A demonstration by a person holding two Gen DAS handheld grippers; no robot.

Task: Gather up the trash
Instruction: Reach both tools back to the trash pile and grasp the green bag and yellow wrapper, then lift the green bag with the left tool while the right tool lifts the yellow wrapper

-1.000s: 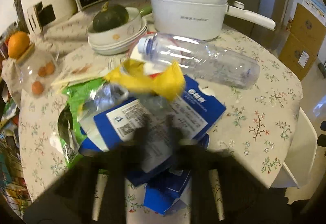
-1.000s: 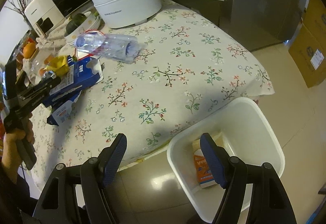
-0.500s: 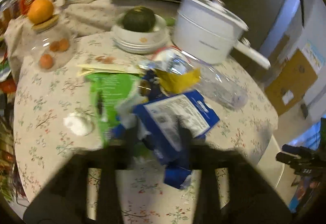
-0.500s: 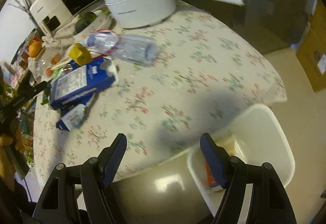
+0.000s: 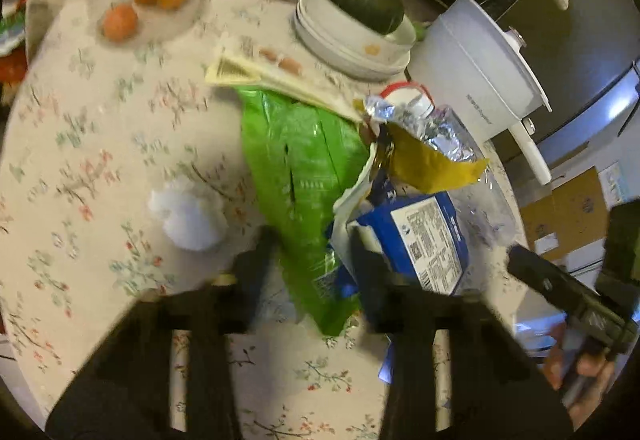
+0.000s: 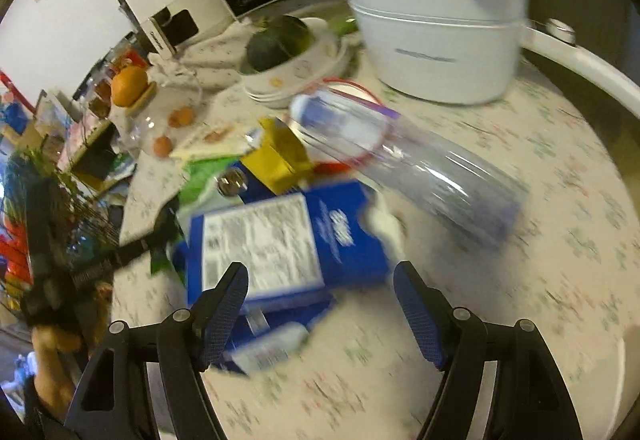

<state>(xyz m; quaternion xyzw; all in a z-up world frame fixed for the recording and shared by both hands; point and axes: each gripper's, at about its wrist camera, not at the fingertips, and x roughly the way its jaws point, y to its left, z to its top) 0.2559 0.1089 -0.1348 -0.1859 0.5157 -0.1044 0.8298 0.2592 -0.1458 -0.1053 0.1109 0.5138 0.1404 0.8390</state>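
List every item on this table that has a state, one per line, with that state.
White pot: lid on, upright.
Plastic bottle: lying on its side.
Blue carton: lying flat, label up.
Green bag: flat on the cloth, between the left jaws.
Squash: sitting in the top bowl.
Bowls: stacked.
Tissue: crumpled.
Left gripper: jaws just closing, pads not seen pressing.
Right gripper: open, empty.

Our right hand-held gripper point(image 6: 320, 292), fingers wide apart, hovers over the blue rectangular carton point(image 6: 280, 240) beside a clear plastic bottle point(image 6: 420, 168).
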